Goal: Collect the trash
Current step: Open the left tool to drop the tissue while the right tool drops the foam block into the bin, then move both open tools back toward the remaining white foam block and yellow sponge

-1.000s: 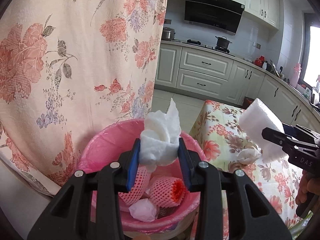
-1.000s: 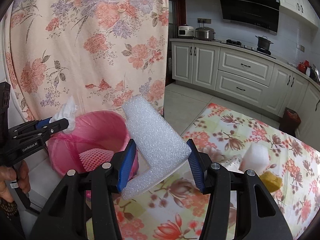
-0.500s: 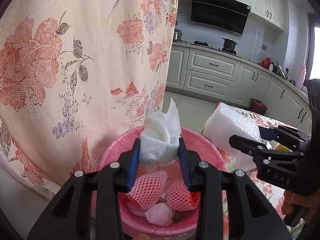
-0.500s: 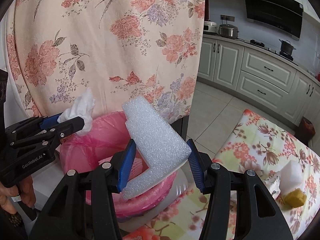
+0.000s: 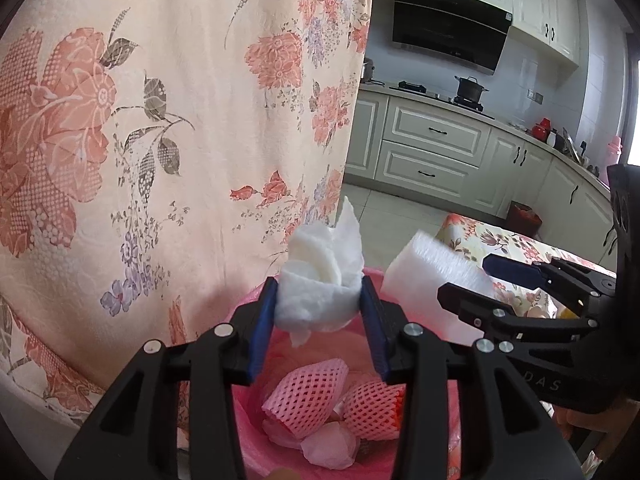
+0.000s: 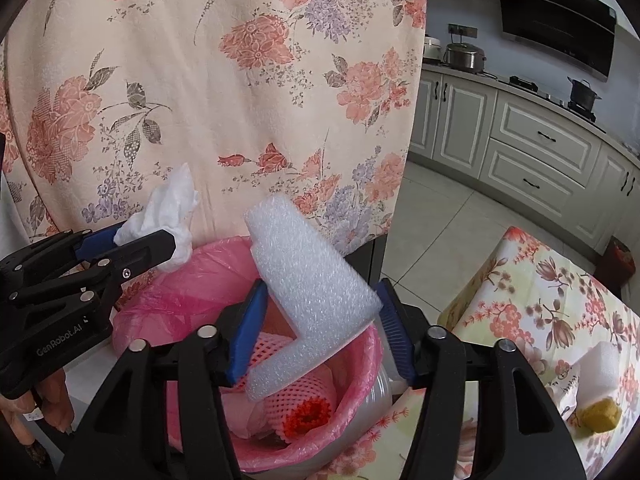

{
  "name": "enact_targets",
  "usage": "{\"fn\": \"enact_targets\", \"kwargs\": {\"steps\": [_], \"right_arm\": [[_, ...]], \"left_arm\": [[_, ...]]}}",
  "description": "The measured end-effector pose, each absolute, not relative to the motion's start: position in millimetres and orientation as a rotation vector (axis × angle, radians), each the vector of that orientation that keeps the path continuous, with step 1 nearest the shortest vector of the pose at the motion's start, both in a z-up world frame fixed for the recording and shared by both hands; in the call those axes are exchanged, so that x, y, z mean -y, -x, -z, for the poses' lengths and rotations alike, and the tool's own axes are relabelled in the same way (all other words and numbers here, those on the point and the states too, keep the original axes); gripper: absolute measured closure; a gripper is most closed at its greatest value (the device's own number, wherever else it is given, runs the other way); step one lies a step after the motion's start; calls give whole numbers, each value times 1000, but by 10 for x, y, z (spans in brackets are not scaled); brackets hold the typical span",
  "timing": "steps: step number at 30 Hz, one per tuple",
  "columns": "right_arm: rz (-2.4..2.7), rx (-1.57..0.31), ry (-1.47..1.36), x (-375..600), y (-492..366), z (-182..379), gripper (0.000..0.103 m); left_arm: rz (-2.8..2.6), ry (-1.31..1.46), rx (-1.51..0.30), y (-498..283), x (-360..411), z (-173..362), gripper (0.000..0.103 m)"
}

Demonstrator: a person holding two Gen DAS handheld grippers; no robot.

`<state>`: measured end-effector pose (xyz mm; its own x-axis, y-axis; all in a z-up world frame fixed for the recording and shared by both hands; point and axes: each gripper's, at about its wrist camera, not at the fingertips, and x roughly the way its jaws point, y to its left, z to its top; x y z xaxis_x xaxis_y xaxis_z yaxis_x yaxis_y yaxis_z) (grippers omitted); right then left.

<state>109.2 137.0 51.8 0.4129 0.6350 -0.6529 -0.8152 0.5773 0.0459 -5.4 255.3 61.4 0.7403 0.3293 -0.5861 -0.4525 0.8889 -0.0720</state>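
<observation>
Right wrist view: pink-lined bin (image 6: 160,304) holds pink foam nets (image 6: 304,404).
Right gripper (image 6: 320,332) jaws are opening around the tilted foam piece (image 6: 308,280) above the bin, long axis upper-left to lower-right; left gripper (image 5: 318,312) jaws, opening, touch the tissue wad (image 5: 320,280).

A home kitchen: white cabinets (image 5: 432,148), a range hood (image 5: 448,40), a pot on the stove (image 5: 470,88).

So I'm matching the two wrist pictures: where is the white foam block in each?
Left wrist: white foam block at right of centre, at the right gripper, whose fingers are opening.
Right wrist: centre, between its own fingers, above the bin.
Shared landmark: pink-lined trash bin.
</observation>
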Motion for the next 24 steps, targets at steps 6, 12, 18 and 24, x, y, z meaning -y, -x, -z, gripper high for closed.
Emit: {"fn": "enact_targets", "kwargs": {"steps": [6,12,18,24], "right_arm": [[-914,-678,309,-1336,-1142,-491,38],[-901,-679,294,-1198,-1171,-500,36],[-893,-666,282,-1057,-1145,-530,32],[-876,-667,263,-901,-1153,-513,30]], "left_arm": [[-444,218,-604,25,-2586,-593,57],[-444,222,-612,53,-2550,-558,56],[-435,225,-604,98,-2480,-580,51],[-419,218,-599,136,-2374,-606,47]]}}
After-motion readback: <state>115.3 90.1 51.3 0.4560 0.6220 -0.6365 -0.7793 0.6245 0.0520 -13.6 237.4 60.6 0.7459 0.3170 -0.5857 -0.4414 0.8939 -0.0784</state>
